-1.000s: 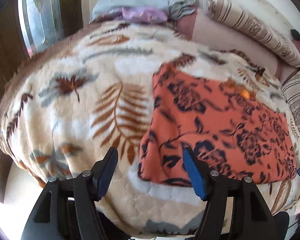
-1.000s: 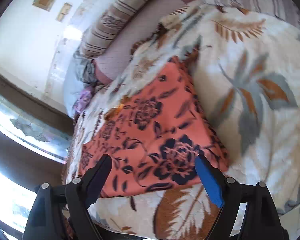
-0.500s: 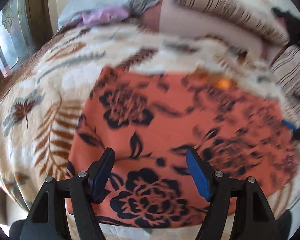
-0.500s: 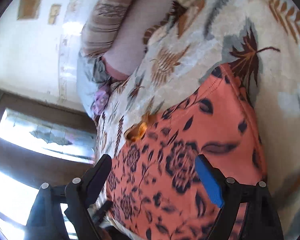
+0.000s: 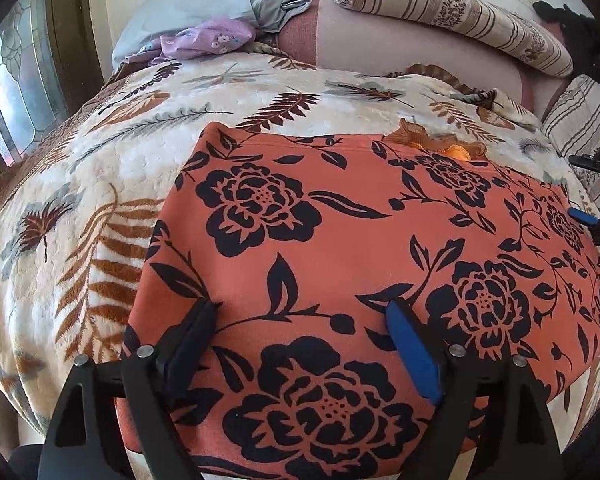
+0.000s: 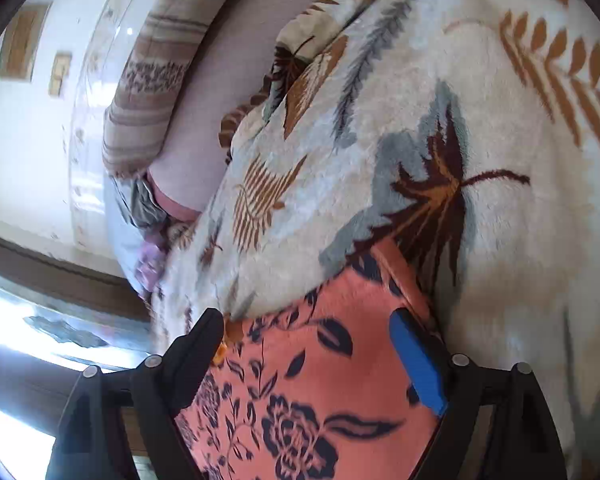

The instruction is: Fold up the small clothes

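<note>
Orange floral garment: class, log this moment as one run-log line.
orange floral garment: flat on leaf blanket | left gripper: open, just widened, over near edge | right gripper: open, over far corner | fold: not started

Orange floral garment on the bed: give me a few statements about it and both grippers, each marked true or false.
1. The orange floral garment lies spread on a leaf-patterned blanket. True.
2. The left gripper is clamped on a fold of cloth. False: its jaws have just been opening and stand apart above the flat garment.
3. The right gripper is open over a corner of the garment. True.
4. A purple cloth lies on top of the garment. False: it sits at the far end of the bed, by a grey pillow.
</note>
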Demonstrator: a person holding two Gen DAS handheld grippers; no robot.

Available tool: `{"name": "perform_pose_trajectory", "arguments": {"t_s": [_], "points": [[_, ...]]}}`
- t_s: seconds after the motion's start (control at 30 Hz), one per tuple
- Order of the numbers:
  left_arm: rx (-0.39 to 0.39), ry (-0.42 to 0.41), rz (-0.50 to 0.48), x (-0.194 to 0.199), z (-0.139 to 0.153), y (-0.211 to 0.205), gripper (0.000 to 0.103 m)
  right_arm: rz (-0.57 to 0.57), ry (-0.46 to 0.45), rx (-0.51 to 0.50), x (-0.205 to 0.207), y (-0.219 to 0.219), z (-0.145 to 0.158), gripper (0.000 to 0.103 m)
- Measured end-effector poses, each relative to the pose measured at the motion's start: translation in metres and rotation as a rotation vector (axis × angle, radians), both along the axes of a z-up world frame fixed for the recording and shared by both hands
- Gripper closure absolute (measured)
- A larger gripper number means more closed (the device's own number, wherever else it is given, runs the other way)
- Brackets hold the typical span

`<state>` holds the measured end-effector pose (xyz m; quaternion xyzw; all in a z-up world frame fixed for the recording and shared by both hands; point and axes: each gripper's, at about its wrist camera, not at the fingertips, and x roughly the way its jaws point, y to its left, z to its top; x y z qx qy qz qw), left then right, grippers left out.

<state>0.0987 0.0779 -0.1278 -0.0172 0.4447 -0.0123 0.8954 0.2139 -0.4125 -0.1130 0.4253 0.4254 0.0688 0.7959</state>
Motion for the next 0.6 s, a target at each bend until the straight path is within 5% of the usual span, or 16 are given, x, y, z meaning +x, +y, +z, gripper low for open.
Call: {"name": "perform_pose_trajectory", "arguments": {"t_s": [0.17, 0.3, 0.37, 0.6], "points": [[-0.007, -0.015, 0.003, -0.004, 0.000, 0.000, 0.016, 0.268, -0.090, -0.019, -0.055, 0.076, 0.045, 0.015], [-0.017, -0.019, -0.002, -0.006, 0.000, 0.002, 0.016, 0.415, 0.026, -0.075, -0.108, 0.123, 0.015, 0.015], [-0.021, -0.019, -0.007, -0.007, 0.001, 0.003, 0.016, 0.373, 0.080, -0.115, -0.124, 0.120, -0.009, 0.018], [-0.044, -0.007, -0.005, -0.012, 0.006, 0.005, 0.016, 0.058, -0.043, 0.022, -0.202, 0.079, 0.014, 0.016]]}}
